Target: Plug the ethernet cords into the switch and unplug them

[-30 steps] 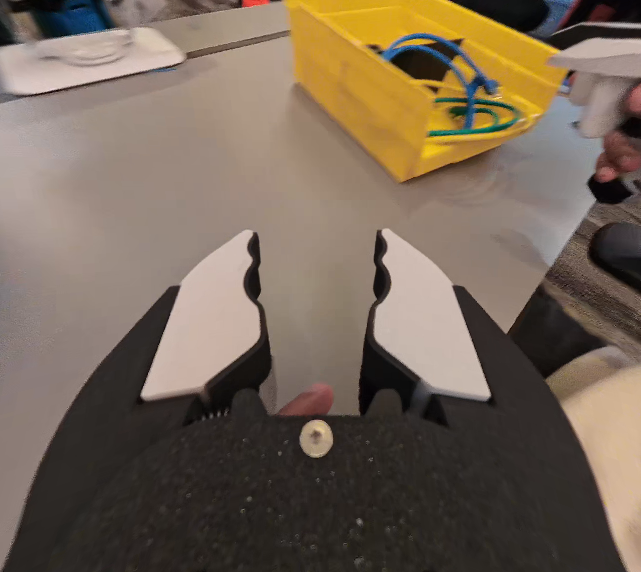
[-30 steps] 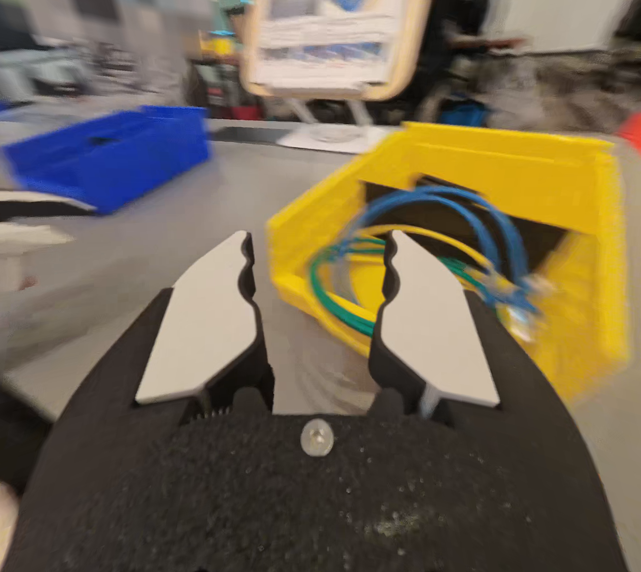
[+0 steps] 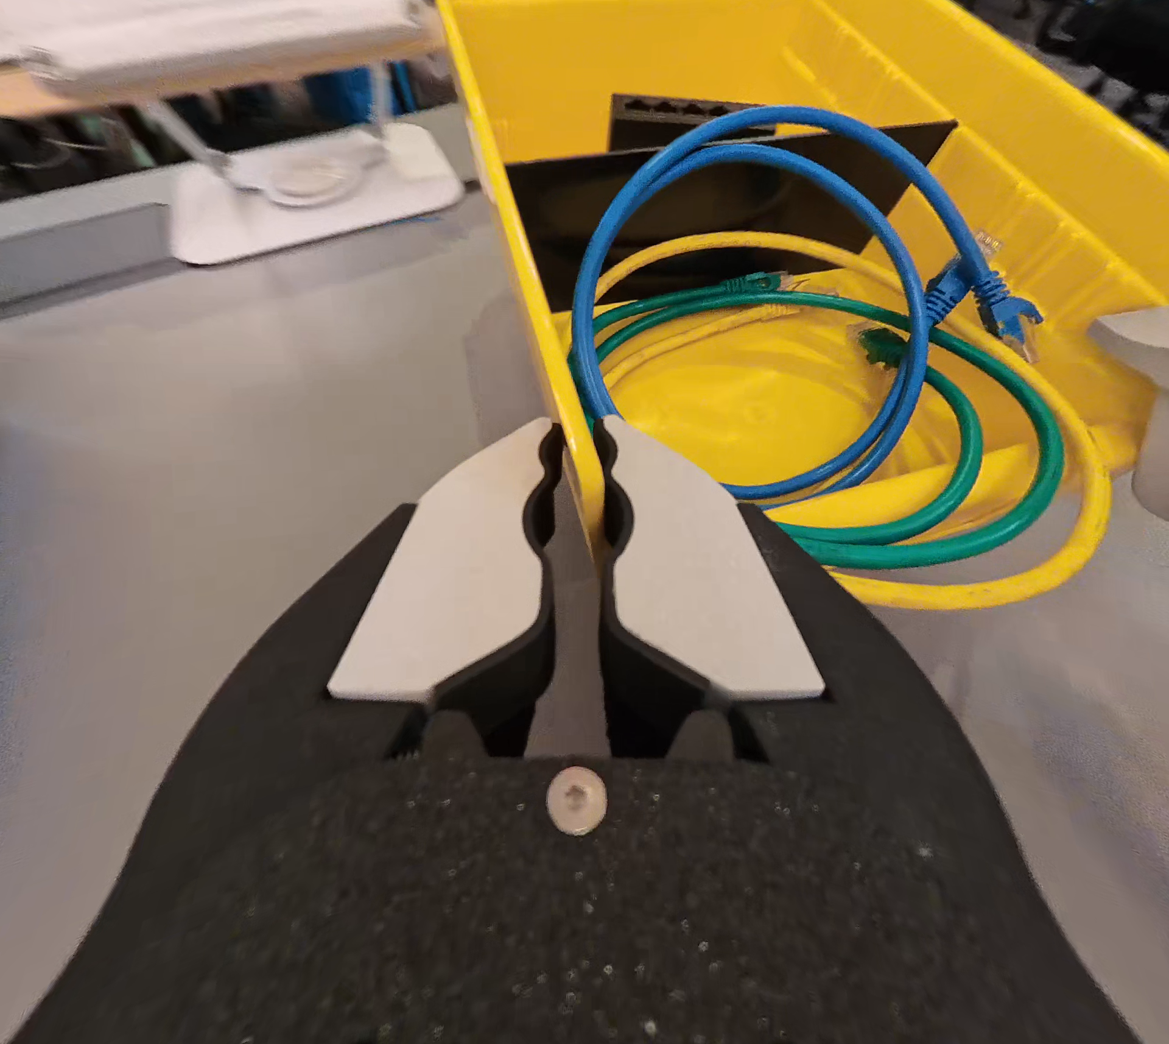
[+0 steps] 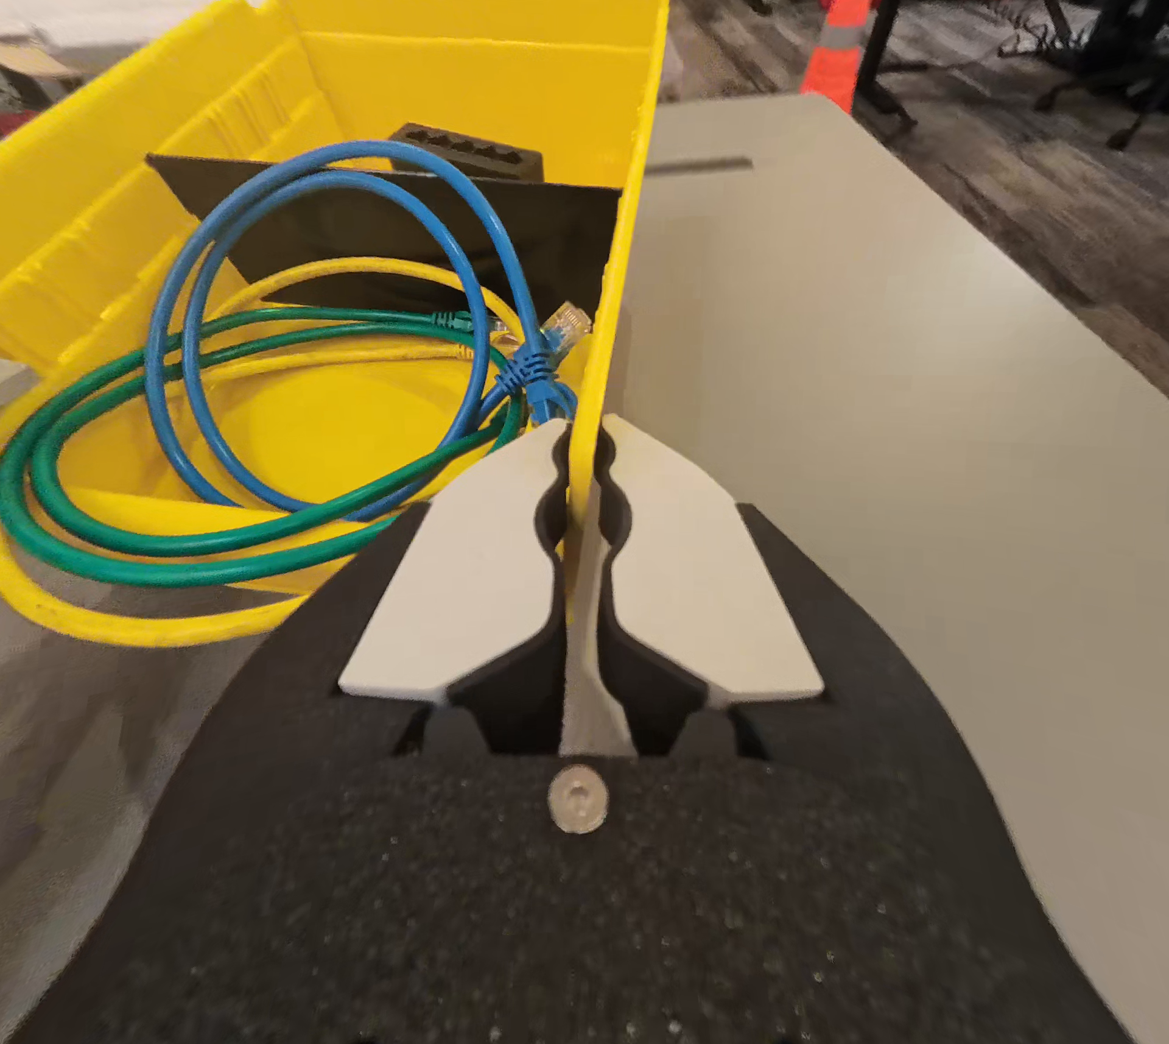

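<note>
Two claws, left (image 3: 579,447) and right (image 4: 585,444), each pinching a side wall of the yellow bin (image 3: 632,52), holding three limp, springy cords (image 3: 746,317) coiled before the black switch (image 3: 683,118), best gripped by their stiff plugs.

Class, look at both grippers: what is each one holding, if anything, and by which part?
Both hold the yellow bin. The left gripper pinches its left side wall near the front corner; the right gripper pinches the right side wall near its front corner.
</note>
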Demonstrator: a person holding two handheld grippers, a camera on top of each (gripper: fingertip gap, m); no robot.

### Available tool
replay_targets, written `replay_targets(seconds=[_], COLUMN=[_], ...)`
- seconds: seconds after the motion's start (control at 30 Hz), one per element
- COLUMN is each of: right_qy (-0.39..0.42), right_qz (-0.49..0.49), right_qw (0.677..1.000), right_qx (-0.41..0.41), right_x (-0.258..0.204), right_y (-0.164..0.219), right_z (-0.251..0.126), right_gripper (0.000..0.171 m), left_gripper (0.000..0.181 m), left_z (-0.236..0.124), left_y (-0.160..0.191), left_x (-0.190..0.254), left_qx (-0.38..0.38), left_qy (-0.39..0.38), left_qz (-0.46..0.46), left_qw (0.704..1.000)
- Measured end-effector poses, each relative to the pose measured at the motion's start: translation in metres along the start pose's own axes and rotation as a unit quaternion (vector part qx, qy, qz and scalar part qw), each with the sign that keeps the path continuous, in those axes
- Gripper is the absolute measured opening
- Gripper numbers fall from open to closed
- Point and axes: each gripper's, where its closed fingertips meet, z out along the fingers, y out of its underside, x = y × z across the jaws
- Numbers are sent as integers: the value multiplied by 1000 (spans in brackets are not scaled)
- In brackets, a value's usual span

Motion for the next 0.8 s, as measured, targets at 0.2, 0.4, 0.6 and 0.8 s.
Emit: replay_targets(seconds=[0.2,0.4,0.6,0.8], right_qy=[-79,-129,-157,-245], right_qz=[-16,-46,-169,-218], right_qw=[997,989,973,945], right_qx=[5,-49,-31,-6], right_x=[-114,-182,-208,-210], right_y=[-16,28,38,41], right_z=[27,45,36,0], right_gripper=[4,4,37,37], left_gripper=[10,9,13,36], left_z=[-53,-74,-83,-146], left_y=[5,70,87,65], left_x=[-103,-154,-162,-181], left_qx=[5,-39,-3,53], left_qy=[-86,-124,-98,-53], left_qz=[3,-36,-103,-175], left_qw=[996,991,990,982])
